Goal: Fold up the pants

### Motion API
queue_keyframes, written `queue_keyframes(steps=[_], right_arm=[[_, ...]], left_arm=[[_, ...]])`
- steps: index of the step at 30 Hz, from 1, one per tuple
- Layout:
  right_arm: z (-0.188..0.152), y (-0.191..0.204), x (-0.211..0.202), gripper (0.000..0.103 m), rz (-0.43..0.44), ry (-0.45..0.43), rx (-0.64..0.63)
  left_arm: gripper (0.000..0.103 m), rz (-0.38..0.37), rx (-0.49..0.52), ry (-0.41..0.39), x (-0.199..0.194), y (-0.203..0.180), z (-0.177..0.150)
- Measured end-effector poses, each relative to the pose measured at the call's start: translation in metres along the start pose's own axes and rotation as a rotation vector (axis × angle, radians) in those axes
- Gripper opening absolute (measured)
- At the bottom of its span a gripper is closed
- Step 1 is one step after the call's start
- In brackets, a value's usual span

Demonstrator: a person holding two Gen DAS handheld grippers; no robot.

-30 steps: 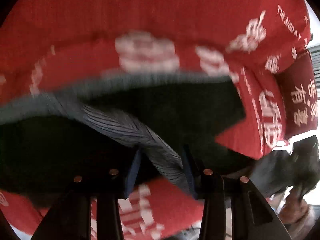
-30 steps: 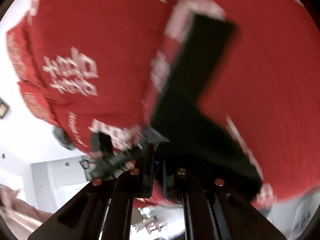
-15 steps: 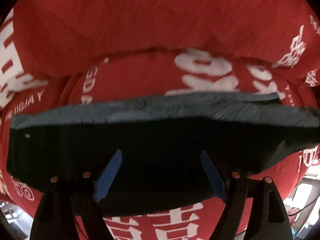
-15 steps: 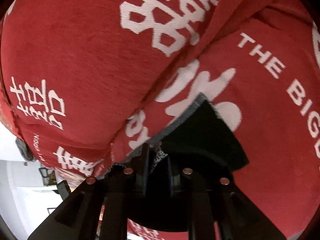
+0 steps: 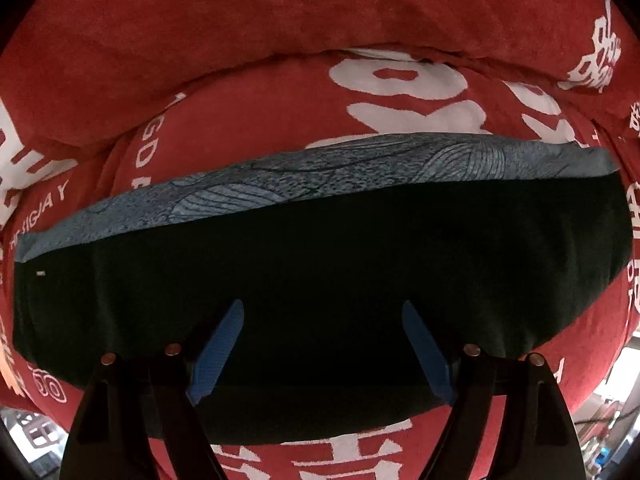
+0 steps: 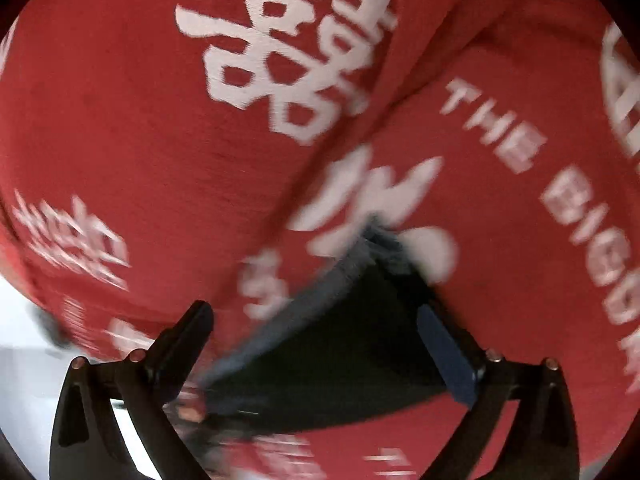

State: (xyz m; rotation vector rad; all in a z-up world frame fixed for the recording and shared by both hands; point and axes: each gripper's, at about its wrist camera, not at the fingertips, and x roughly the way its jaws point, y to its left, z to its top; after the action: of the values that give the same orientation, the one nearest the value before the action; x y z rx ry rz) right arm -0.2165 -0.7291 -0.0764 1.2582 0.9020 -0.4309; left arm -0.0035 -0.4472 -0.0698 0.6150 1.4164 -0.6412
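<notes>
The dark pants lie folded flat on a red cover, with a grey-blue patterned band along the far edge. My left gripper is open just above the near part of the pants, holding nothing. In the right wrist view the pants show as a dark wedge with the grey-blue edge on its left. My right gripper is open over that end, holding nothing. This view is blurred by motion.
The red cover with white characters and letters fills both views; a raised red back cushion rises beyond the pants. Bright room floor shows past the cover's edge at lower left.
Both grippers let go of the pants: the left opened first and the pants settled flat; the right opened in the last half second and is moving.
</notes>
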Motion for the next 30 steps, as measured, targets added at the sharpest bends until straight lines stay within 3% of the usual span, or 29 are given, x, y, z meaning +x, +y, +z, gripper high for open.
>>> queue_keyframes(steps=[1, 3, 7, 9, 10, 14, 16, 19, 20, 22, 23, 24, 26, 30], right_arm=[[-0.007, -0.006, 0.001, 0.093, -0.014, 0.005, 0.009], [-0.024, -0.028, 0.01, 0.078, -0.057, 0.046, 0.059], [-0.043, -0.059, 0.033, 0.065, -0.139, 0.098, 0.143], [-0.045, -0.067, 0.041, 0.02, -0.083, 0.111, 0.201], [-0.043, -0.066, 0.04, 0.013, -0.052, 0.109, 0.209], [-0.027, -0.027, 0.013, 0.012, 0.071, 0.031, 0.052], [-0.02, -0.02, 0.013, 0.012, 0.004, 0.035, -0.012], [-0.022, -0.039, 0.043, 0.017, -0.129, 0.196, 0.031], [-0.025, -0.044, 0.046, 0.021, -0.178, 0.205, 0.048], [-0.031, -0.043, 0.033, 0.031, -0.221, 0.151, 0.038], [-0.032, -0.038, 0.021, 0.037, -0.273, 0.088, 0.019], [-0.033, -0.03, 0.008, 0.037, -0.296, 0.022, -0.007], [-0.031, -0.003, -0.006, 0.037, -0.249, -0.064, -0.102], [-0.026, 0.048, 0.05, 0.037, -0.196, 0.05, -0.279]], left_arm=[[0.083, 0.003, -0.006, 0.003, 0.001, 0.002, -0.001], [0.083, 0.013, -0.014, 0.011, 0.004, 0.004, -0.003], [0.083, 0.023, -0.026, 0.02, 0.007, 0.006, -0.005], [0.083, 0.032, -0.025, 0.026, 0.01, 0.005, -0.006], [0.083, 0.034, -0.028, 0.025, 0.009, 0.006, -0.007], [0.083, 0.051, -0.045, -0.015, -0.003, 0.008, -0.01], [0.083, 0.065, -0.048, 0.0, -0.001, 0.011, -0.008], [0.083, 0.083, -0.062, 0.011, 0.0, 0.017, -0.004], [0.083, 0.086, -0.065, -0.008, -0.005, 0.02, -0.002], [0.083, 0.099, -0.068, -0.042, -0.014, 0.028, 0.003], [0.083, 0.103, -0.071, -0.048, -0.014, 0.032, 0.011], [0.083, 0.104, -0.076, -0.052, -0.014, 0.035, 0.016], [0.083, 0.114, -0.081, -0.059, -0.011, 0.038, 0.025], [0.083, 0.143, -0.112, -0.039, 0.022, 0.03, 0.048]])
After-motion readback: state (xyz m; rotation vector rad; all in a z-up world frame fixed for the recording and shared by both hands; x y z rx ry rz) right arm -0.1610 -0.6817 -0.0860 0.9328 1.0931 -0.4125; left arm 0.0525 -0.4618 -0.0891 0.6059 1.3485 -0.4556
